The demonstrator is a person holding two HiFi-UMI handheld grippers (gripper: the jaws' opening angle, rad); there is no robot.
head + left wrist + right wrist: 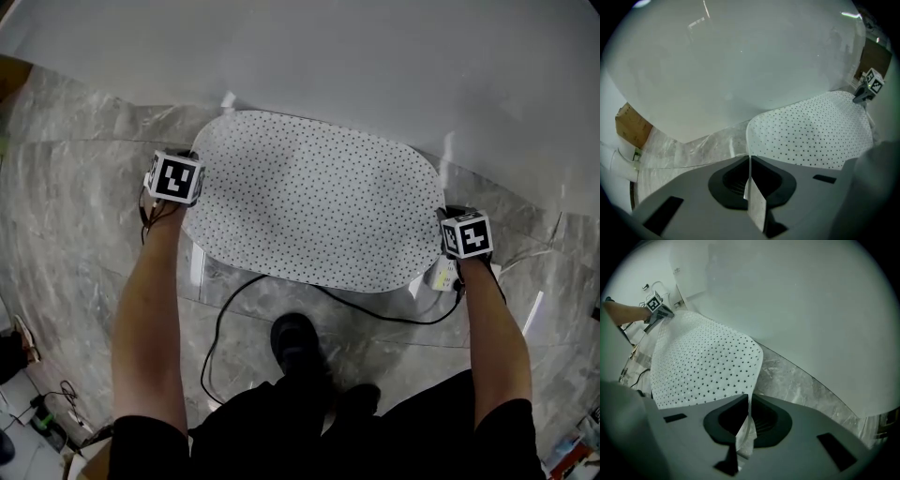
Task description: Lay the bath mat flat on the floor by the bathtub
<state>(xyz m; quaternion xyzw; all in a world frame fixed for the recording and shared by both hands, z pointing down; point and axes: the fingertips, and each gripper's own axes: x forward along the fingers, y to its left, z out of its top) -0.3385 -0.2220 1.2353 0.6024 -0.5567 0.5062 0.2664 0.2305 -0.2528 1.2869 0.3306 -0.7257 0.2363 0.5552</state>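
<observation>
Both left tool [750, 161] and right tool [749, 404] clamp the bath mat [314, 211] over marble floor [84, 187] beside bathtub [328, 56].

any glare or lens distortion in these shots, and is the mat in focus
Head view: even, soft light; the bath mat dots are sharp, while the floor looks smeared toward the frame edges. Left gripper view: fisheye bend with dark corners, and small glare streaks on the bathtub. Right gripper view: same fisheye bend, mat pattern crisp.

Marble floor [75, 187], black cable [217, 328] across
</observation>
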